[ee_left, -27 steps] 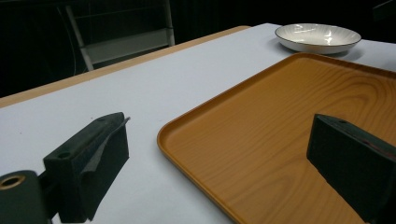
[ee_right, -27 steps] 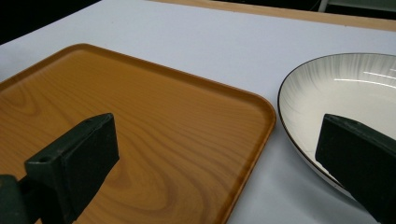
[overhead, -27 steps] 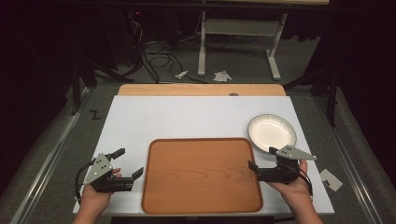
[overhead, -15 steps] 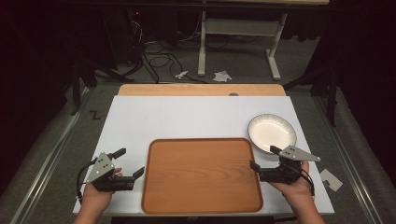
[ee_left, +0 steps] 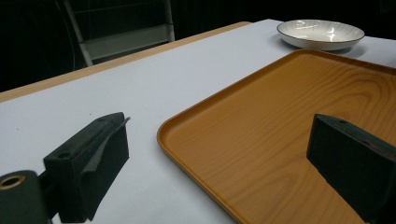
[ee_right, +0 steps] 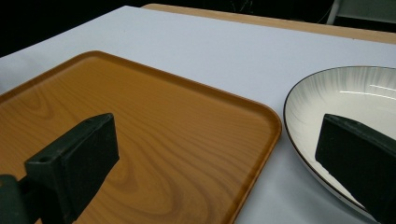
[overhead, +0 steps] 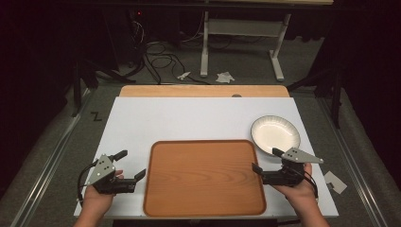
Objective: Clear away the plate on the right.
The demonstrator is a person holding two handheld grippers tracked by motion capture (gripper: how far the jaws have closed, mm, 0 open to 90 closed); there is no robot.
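Dark room, cables and a metal stand leg on the floor beyond; white tabletop with a strip of bare wood along its far edge.

Nearest me: my two tongs, one per hand, flanking the wooden tray. Left tongs sit just off the tray's left rim, jaws spread wide, holding nothing. In the left gripper view one jaw is over the white top, the other over the tray, so the rim runs between them. Right tongs are at the tray's right rim, also wide open and empty. In the right gripper view one jaw hangs over the tray, the other over the near edge of the plate.

My read: the step is a two-sided grab of the tray. To do it well:
- bring each pair of tongs down so the rim sits deep between the jaws, not on the tips
- pull my right jaw clear of the plate first, otherwise I'd likely nudge it
- close both sides together and lift level; the tray looks flat and shallow-lipped, so a one-sided pinch would probably tilt it

Farther out: the plate sits just beside the tray's far right corner, apart from it, nothing on it.

Count: 1 tray, 1 plate, 2 tongs.
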